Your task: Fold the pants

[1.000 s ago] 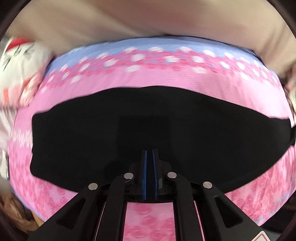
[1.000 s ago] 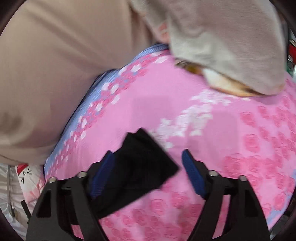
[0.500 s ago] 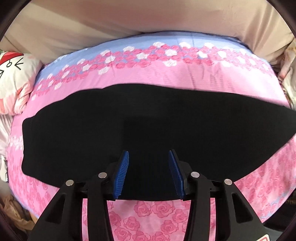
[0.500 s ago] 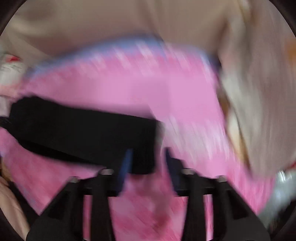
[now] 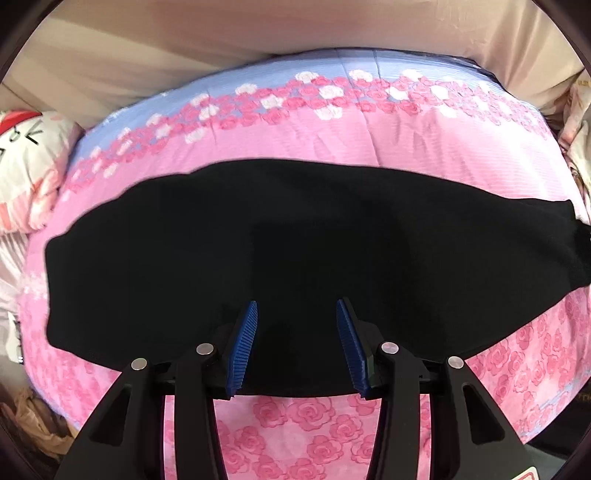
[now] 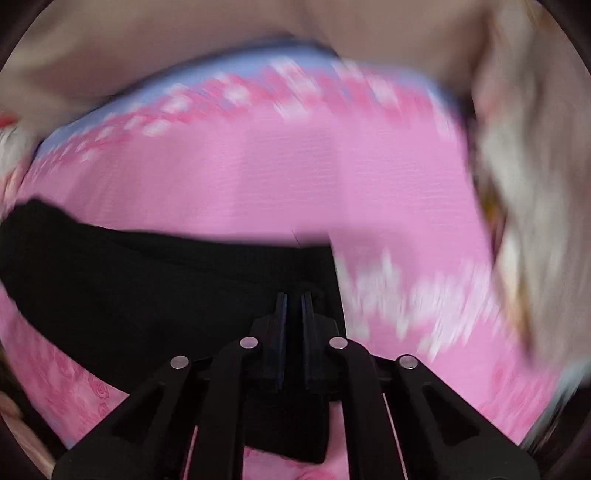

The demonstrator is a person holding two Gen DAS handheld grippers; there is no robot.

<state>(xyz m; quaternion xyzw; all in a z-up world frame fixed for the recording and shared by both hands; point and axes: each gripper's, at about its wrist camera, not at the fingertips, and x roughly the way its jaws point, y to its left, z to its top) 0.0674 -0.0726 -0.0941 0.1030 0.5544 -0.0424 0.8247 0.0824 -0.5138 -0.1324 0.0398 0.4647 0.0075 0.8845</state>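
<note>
Black pants (image 5: 295,236) lie flat as one long band across a pink rose-print bedspread (image 5: 332,136). My left gripper (image 5: 295,302) hovers over their near edge, open, its blue pads (image 5: 243,343) apart and pinching nothing. In the blurred right wrist view the right-hand end of the pants (image 6: 147,280) runs under my right gripper (image 6: 294,295). Its jaws are closing, nearly together, with black cloth between the pads. The bedspread (image 6: 295,177) spreads beyond.
A white pillow with a cartoon print (image 5: 26,166) lies at the bed's left end. A beige wall (image 5: 295,29) runs behind the bed. Pale bundled cloth (image 6: 535,184) sits at the right end. A crumpled brown bag (image 5: 33,417) lies below the bed's left corner.
My left gripper went from shut to open and drew back toward the pants' near edge. My right gripper swung to the pants' right end, and its wide jaws came together on the cloth.
</note>
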